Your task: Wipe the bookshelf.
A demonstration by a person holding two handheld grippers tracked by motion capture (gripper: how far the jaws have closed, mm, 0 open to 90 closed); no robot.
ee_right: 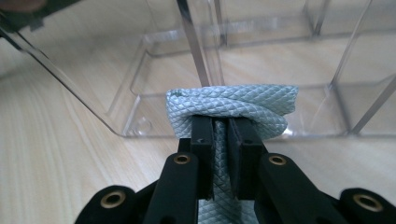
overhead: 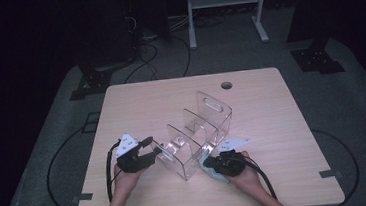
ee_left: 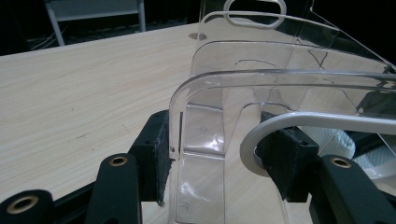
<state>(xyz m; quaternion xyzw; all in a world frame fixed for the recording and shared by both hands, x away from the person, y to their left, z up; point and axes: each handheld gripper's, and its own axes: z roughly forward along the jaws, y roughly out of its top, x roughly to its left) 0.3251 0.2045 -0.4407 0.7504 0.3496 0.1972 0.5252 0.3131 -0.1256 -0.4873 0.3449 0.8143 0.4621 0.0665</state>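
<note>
Fingers either side of folded cloth, pressing.

clear acrylic organizer upright, table ctr | pale-blue cloth bunched at its near end

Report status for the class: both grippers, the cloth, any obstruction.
Left gripper clamps clear acrylic divider rack. Right gripper shut on folded pale-blue textured cloth. Nothing blocking the rack's near compartment.

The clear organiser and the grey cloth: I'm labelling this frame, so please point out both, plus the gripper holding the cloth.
clear organiser (overhead: 215,111): high view, on its tall end wall.
grey cloth (ee_right: 233,109): right gripper view, on the rolled fold above the jaws.
right gripper (ee_right: 221,128): right gripper view, midway between its fingertips.
</note>
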